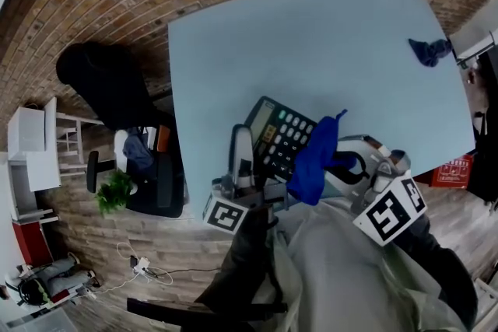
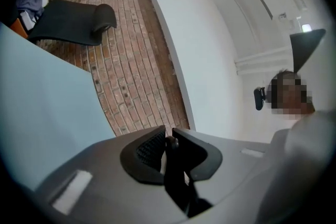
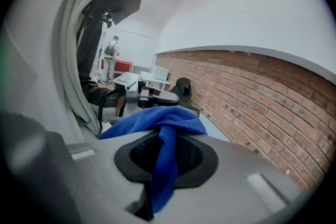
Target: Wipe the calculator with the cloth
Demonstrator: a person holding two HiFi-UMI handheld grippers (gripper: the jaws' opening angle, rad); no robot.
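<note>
Pale-blue table (image 1: 311,35) | calculator (image 1: 284,138) tilted, keys facing cloth (image 1: 315,159) — left gripper (image 2: 167,136) clamps its edge | right gripper (image 3: 167,140) pinches cloth

The left gripper (image 2: 169,139) has its jaws nearly together, pads pressed on a thin dark slab (image 2: 177,183) standing edge-on between them; a pale blue tabletop (image 2: 42,113) lies to its left. Ahead of the tips runs a brick surface (image 2: 136,76); a black chair (image 2: 73,21) sits far ahead, up and left.
</note>
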